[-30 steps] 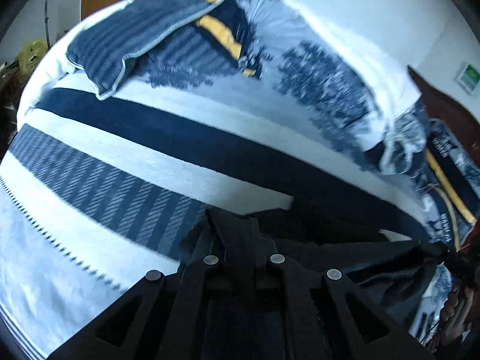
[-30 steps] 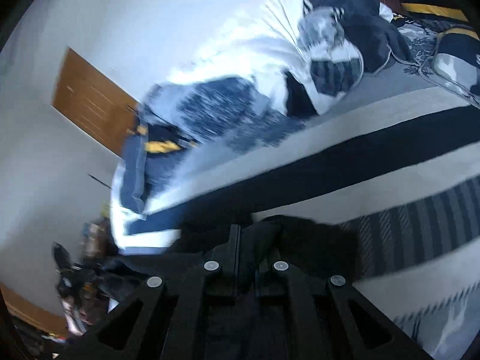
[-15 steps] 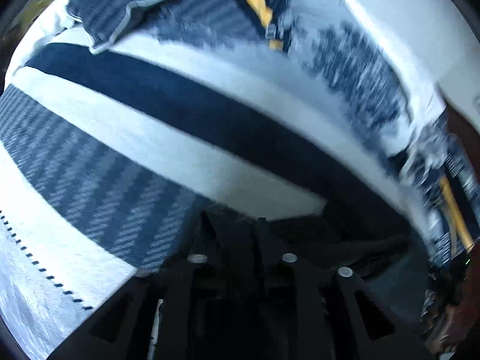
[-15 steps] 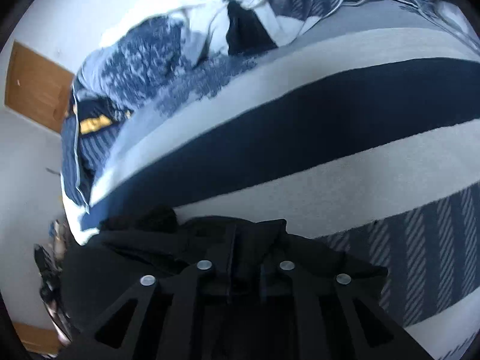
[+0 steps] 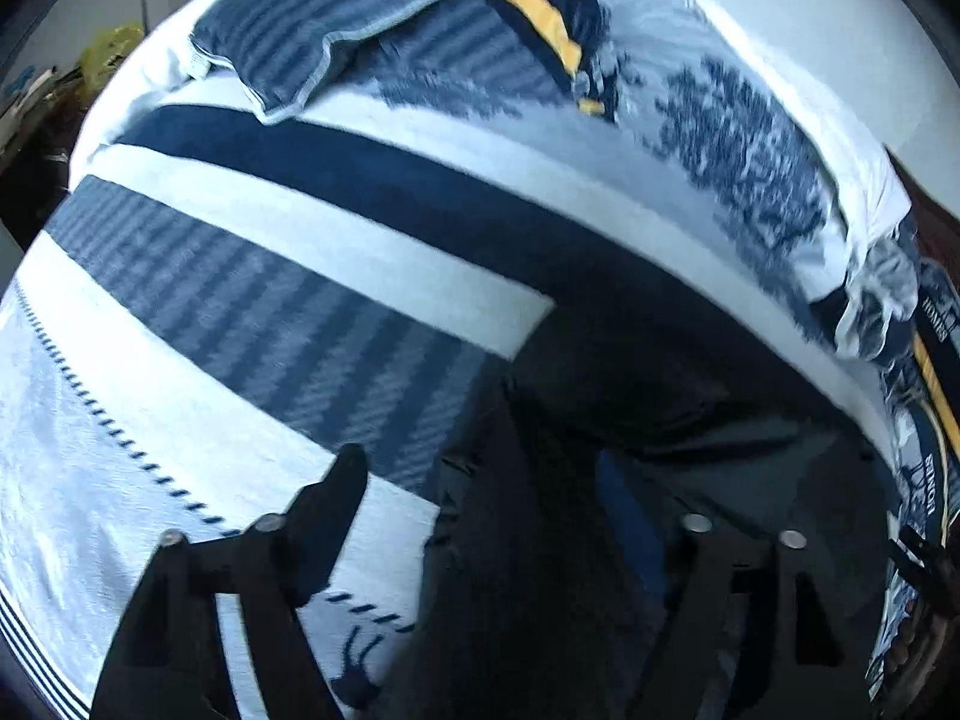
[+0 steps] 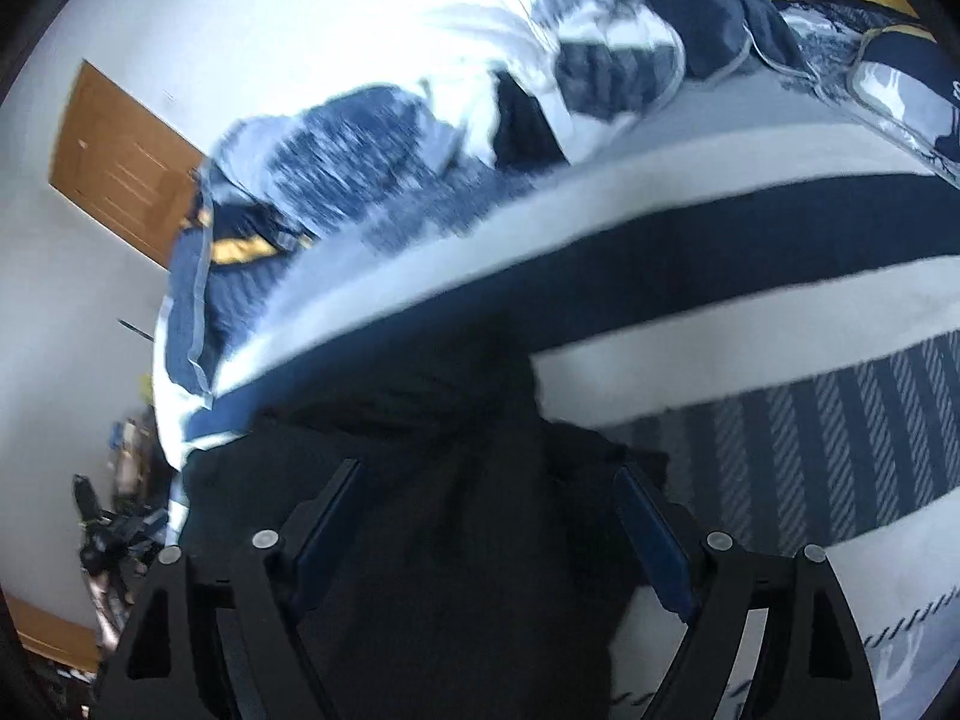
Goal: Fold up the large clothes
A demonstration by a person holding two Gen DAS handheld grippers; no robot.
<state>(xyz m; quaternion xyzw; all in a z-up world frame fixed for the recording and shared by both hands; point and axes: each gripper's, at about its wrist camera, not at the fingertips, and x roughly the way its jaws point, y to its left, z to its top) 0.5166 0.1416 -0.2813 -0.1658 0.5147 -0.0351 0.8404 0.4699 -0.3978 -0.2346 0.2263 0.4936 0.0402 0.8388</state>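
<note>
Your left gripper (image 5: 480,480) and right gripper (image 6: 486,474) — jaws opening, gripping nothing | black garment (image 6: 444,540) lies beneath both — on the striped bedspread (image 5: 240,312).

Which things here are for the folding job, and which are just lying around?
For the job:
- black garment, spread on the bed
- left hand-held gripper, jaws opening over it
- right hand-held gripper, jaws opening, cloth between them

Just lying about:
- striped bedspread
- blue pillow
- crumpled quilt
- wooden door
</note>
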